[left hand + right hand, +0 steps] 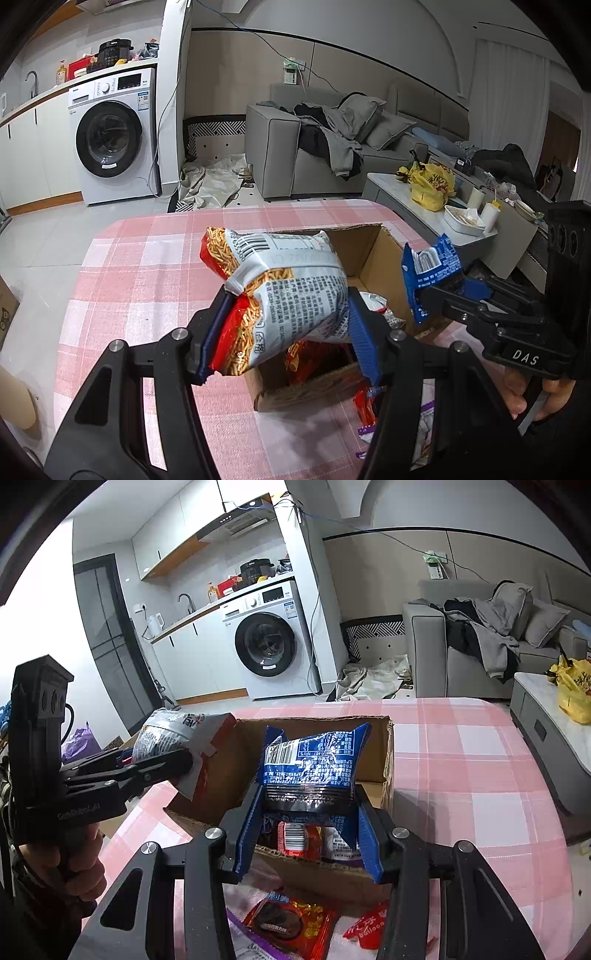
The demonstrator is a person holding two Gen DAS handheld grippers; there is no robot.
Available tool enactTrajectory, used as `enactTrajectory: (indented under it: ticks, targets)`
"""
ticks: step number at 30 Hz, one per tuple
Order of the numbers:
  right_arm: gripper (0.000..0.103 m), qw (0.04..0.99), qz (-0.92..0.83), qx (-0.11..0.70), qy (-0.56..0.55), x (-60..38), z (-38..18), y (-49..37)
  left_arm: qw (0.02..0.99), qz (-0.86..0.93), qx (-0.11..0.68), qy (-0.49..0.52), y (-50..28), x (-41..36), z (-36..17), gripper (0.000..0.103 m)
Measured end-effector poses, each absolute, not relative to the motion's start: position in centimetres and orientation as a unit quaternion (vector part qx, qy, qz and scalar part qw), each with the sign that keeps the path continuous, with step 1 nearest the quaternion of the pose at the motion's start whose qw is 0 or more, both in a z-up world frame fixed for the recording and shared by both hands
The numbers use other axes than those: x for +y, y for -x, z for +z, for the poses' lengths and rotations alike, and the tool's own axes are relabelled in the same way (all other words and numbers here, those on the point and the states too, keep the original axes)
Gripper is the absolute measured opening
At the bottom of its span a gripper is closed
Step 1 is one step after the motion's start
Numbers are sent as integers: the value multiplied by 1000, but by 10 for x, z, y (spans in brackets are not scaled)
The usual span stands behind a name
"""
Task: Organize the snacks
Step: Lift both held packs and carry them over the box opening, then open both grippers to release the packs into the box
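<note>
Even indoor light, sharp, fisheye-bent dark edges

place: home, open kitchen-living room | ahead-left of tool: washing machine (112, 134) under a counter with sink tap (186, 602) | ahead-right: grey sofa (332, 147) with clothes, coffee table (424, 206)

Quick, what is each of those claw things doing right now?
Left gripper: closed on a red and white snack bag, above the cardboard box.
Right gripper: closed on a blue snack packet, above the same box.

A washing machine (266, 642) stands beside a grey sofa (332, 147) draped with what looks like clothing.
</note>
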State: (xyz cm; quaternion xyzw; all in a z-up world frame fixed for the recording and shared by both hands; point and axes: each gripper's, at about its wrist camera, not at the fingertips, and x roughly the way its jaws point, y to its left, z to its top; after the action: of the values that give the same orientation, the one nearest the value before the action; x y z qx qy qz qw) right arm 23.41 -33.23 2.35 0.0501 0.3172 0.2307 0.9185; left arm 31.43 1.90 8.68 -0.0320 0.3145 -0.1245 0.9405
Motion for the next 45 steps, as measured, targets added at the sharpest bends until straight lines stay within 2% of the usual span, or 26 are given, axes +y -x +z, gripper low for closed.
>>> enactTrajectory:
  ticks: [27,31,32,33,35,38,40,41,42,45]
  targets:
    - [48,913,225,338,-37,-328,9,-263,925,-131,357,17,-387,-17,38,57]
    - [55,919,223,323,-41,-333,18,-258,922,-139,361,31,-387,-16,37,61]
    - [61,920,222,320,-40,-334,20,-256,921,-142,360,36,-386,-13,38,65]
    - [71,921,221,317,-39,-336,23,-253,922,-143,358,40,-383,-11,39,68]
    - [82,923,221,311,-42,-342,28,-246,925,-149,347,44,-377,-8,44,83]
    - [95,926,215,308,-39,-351,34,-235,931,-139,336,33,-367,-8,52,87]
    - [99,928,209,306,-36,-356,36,-227,932,-132,337,29,-360,-5,55,91]
    - [103,928,208,307,-35,-359,36,-223,933,-130,333,27,-355,-5,57,100]
    - [103,928,206,308,-34,-361,36,-218,936,-128,328,26,-350,-5,59,102]
    - [103,929,203,309,-32,-368,35,-208,939,-123,320,22,-337,-3,64,102]
